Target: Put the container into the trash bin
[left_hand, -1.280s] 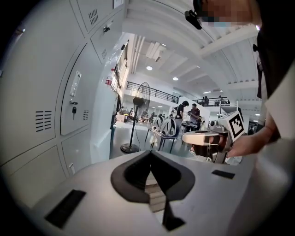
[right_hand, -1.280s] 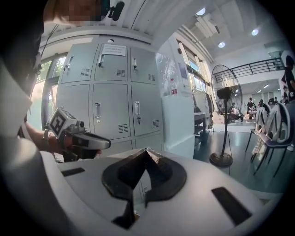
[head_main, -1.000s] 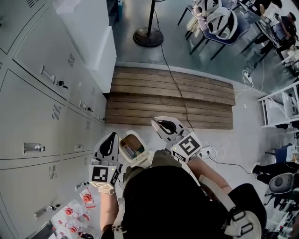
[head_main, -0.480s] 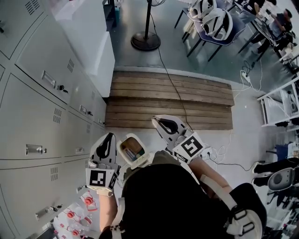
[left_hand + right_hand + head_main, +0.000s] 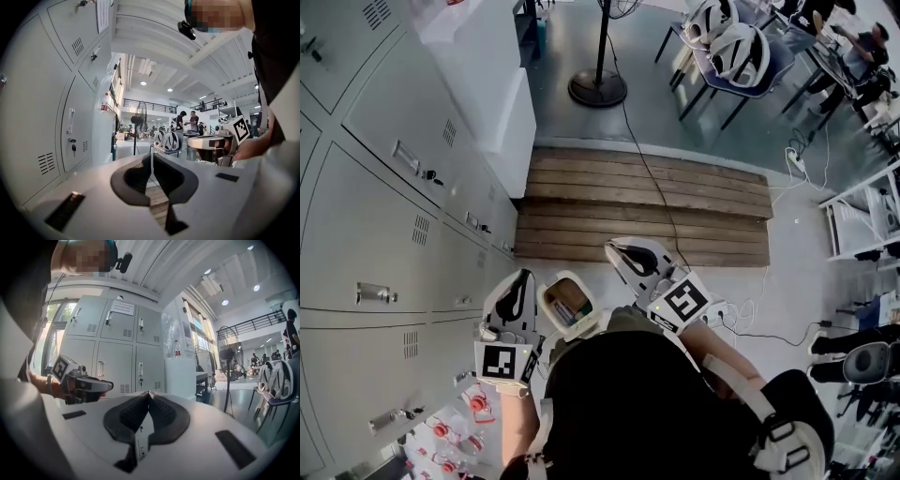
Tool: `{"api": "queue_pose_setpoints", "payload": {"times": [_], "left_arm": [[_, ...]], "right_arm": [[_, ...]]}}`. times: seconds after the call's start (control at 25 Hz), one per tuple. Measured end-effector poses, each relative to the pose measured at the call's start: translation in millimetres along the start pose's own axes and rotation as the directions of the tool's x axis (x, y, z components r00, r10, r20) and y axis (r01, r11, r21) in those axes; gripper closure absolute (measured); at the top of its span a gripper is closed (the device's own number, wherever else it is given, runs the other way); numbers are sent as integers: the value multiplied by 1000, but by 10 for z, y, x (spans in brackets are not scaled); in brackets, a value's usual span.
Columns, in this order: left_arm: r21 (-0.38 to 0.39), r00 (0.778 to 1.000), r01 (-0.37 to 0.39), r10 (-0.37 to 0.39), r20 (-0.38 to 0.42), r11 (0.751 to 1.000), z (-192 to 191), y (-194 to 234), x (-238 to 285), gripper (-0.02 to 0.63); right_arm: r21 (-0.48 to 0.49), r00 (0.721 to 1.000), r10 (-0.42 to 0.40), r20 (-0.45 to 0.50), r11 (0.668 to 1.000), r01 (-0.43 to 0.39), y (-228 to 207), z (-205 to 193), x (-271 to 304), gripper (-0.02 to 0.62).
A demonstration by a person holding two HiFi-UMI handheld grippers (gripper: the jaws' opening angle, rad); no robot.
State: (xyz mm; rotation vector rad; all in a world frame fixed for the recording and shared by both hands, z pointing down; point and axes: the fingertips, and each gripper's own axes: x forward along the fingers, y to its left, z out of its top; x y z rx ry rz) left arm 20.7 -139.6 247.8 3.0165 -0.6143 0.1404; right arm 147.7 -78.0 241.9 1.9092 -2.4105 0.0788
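The left gripper [image 5: 151,158] has its jaws closed, the dark pads meeting along a thin seam with nothing between them. The right gripper [image 5: 148,397] is the same, its jaws pressed together and empty. In the head view the left gripper [image 5: 521,281] and right gripper [image 5: 623,251] are held apart in front of the person's body. Between them and slightly below sits a white-rimmed open container [image 5: 567,302] with mixed contents; neither pair of jaws touches it, and I cannot tell whether it is the container or the trash bin. Under both lies a pale floor [image 5: 787,281]. Just ahead of the jaws is a low platform of wooden planks [image 5: 647,202], crossed by a black cable [image 5: 652,173]. Grey lockers [image 5: 384,234] stand close to the left of the left jaws. Farther ahead are a fan stand [image 5: 597,89] and chairs carrying helmets [image 5: 736,47].
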Motion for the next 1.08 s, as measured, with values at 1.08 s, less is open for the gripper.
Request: {"api": "queue_pose_setpoints", "payload": {"times": [1.08], "left_arm": [[-38,991,-133,132,-18,990,-174,15,-286,597]], "right_arm": [[15,991,130,-40,992,-129,254,-151,101,580]]}}
